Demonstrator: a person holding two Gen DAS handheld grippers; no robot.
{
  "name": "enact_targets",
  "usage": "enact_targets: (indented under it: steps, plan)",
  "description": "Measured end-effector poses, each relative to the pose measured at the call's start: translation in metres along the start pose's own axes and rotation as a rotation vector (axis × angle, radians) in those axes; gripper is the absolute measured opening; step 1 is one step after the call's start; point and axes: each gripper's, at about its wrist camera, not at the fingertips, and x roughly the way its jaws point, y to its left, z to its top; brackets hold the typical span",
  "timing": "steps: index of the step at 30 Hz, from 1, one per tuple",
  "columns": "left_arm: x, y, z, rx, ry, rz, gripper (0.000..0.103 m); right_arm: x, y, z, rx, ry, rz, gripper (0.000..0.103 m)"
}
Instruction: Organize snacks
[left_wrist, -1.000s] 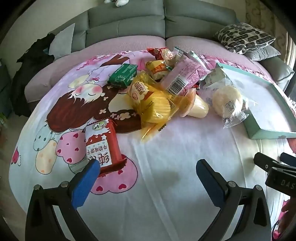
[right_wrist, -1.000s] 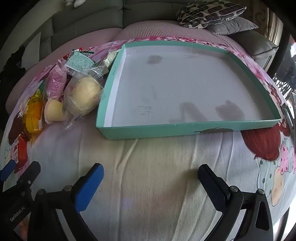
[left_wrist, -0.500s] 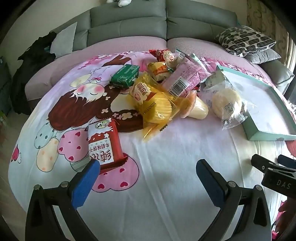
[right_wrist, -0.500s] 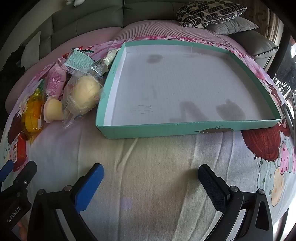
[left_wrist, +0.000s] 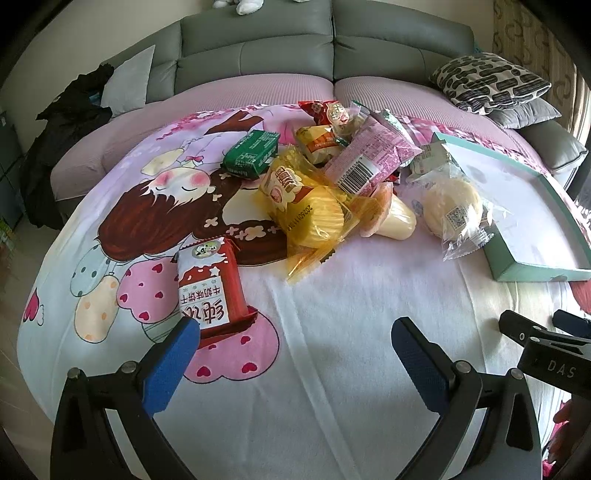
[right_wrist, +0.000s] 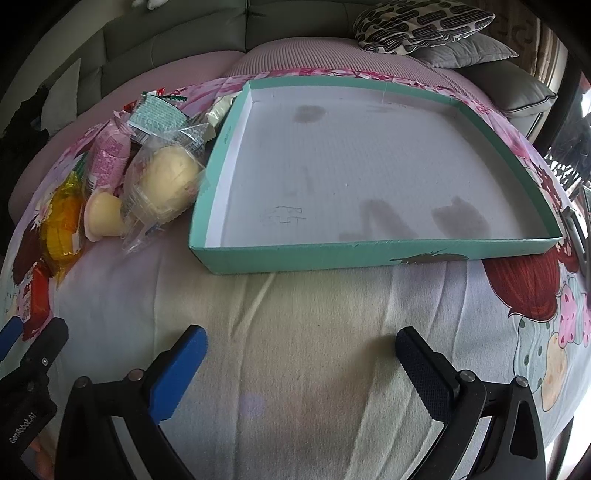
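Two grippers, both spread wide and empty, hover low over the cartoon-print bedsheet (left_wrist: 332, 295). Left gripper (left_wrist: 295, 354) points at the snack heap; its left blue pad sits just beside the red-and-white biscuit packet (left_wrist: 208, 284), which lies apart from the rest and is probably the easiest first pick. Right gripper (right_wrist: 301, 362) faces the shallow teal cardboard tray (right_wrist: 369, 254), whose white floor holds nothing yet, so sorting has not begun.

Snacks lie piled left of the tray: a round pale bun in clear wrap (left_wrist: 452, 208) touching the tray's left wall, a cream jelly cup (left_wrist: 400, 221) on its side, a yellow crinkly chip bag (left_wrist: 310, 210), a pink barcode-printed pouch (left_wrist: 369, 158) and a green foil packet (left_wrist: 251, 155) further back. Overlapping wrappers suggest the pile will shift when one is pulled.

Judgement: tray positioned as destination; left gripper fetches, right waits near the tray.
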Motion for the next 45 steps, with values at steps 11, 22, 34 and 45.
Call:
enact_targets:
  steps: [11, 22, 34, 45]
  plan:
    - [-0.0009, 0.0004, -0.0004, 0.0, -0.005, 0.005, 0.103, 0.0008, -0.0008, -0.0002, -0.001, 0.001, -0.001, 0.103]
    - [-0.0025, 0.0012, -0.001, -0.003, -0.012, 0.009, 0.103, 0.0025, -0.0009, -0.0012, -0.005, 0.003, -0.002, 0.103]
    - [-0.0051, 0.0031, -0.0016, -0.011, -0.019, 0.004, 0.103, 0.004, -0.0014, -0.0015, -0.008, 0.005, -0.003, 0.103]
    - [-0.0094, 0.0053, -0.0014, -0.022, -0.031, -0.01, 0.103, -0.0003, 0.0, -0.0025, -0.007, -0.005, 0.0, 0.103]
